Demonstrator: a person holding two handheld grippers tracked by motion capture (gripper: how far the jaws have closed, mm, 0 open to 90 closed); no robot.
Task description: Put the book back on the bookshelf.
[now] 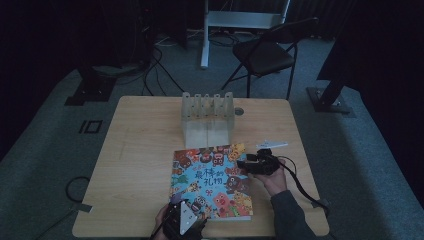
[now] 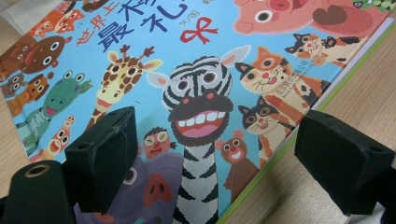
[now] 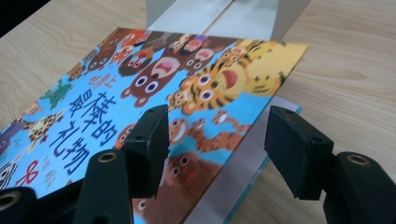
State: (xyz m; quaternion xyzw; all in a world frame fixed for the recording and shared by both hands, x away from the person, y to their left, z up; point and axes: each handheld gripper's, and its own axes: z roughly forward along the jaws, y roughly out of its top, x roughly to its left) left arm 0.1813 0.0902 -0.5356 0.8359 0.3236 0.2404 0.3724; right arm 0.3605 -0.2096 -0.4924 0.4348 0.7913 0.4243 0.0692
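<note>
High view showed a children's picture book (image 1: 212,182) flat on the desk (image 1: 140,150) before a slotted rack (image 1: 207,117), left gripper (image 1: 182,220) and right gripper (image 1: 250,164) fingers spread apart straddling its edges.

The right claw (image 1: 250,164) is a black block with a dark cable trailing from it toward 4 o'clock, and the arm behind it wears a dark grey-blue sleeve (image 1: 290,212). The left claw (image 1: 182,207), at 6 o'clock in the high view, is also black and carries a pale grey three-cornered plate (image 1: 186,216) on top. In both gripper views, each jaw ends in a squarish black foam-like pad (image 2: 105,154) with small round holes at its corners, set on a rounded black post with a brass-coloured ring (image 3: 107,157) in its tip.
</note>
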